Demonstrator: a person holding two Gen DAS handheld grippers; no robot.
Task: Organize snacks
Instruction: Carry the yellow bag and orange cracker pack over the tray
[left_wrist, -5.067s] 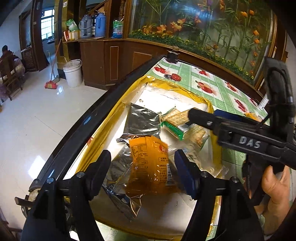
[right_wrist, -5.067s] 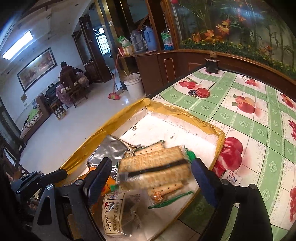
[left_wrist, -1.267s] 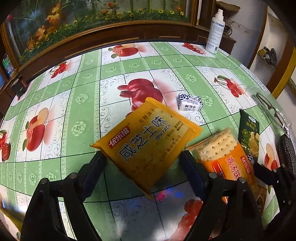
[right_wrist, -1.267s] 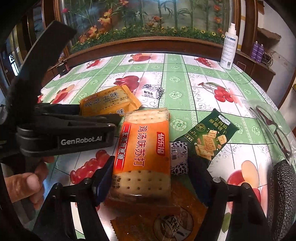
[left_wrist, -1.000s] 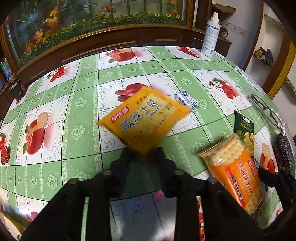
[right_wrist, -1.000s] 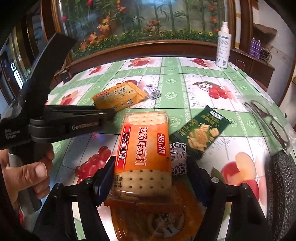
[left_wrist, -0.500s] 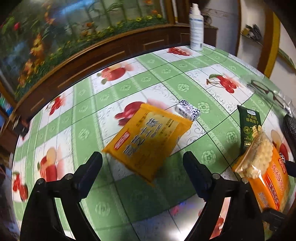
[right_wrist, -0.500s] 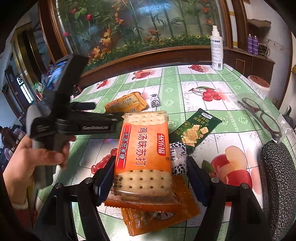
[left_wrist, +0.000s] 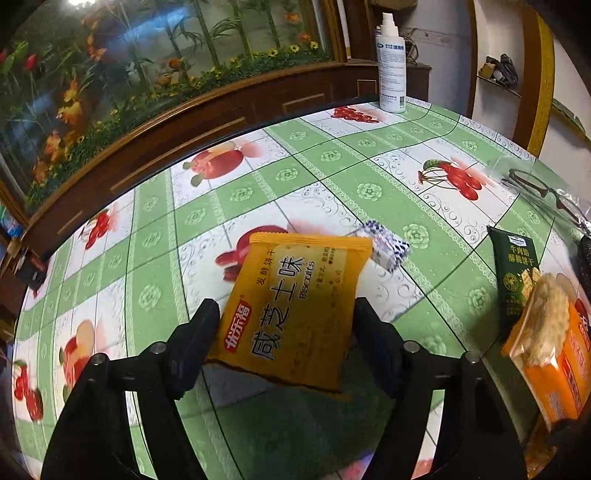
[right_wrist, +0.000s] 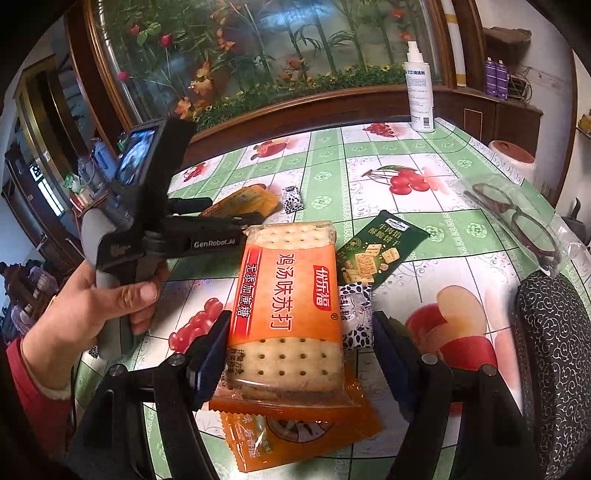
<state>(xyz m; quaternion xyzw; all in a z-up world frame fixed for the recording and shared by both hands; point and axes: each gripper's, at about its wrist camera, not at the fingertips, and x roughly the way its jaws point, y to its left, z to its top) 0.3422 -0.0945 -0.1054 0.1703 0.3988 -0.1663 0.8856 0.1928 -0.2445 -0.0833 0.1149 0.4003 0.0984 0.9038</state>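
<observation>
A yellow biscuit packet sits between the fingers of my left gripper. The jaws are closing and both pads touch its side edges; its near end is slightly off the green fruit-print tablecloth. My right gripper is shut on an orange cracker packet, held flat above the table. That packet also shows at the right edge of the left wrist view. A hand holds the left gripper, with the yellow packet at its tip.
On the cloth lie a dark green cracker packet, a blue-white candy, a second candy and an orange sachet under the held packet. A spray bottle stands at the far edge. Bagged glasses and a patterned cushion are at right.
A second ago the left jaws were nearly shut behind the yellow packet. They then opened wide over it and have now narrowed onto its sides. The right gripper keeps its cracker packet.
</observation>
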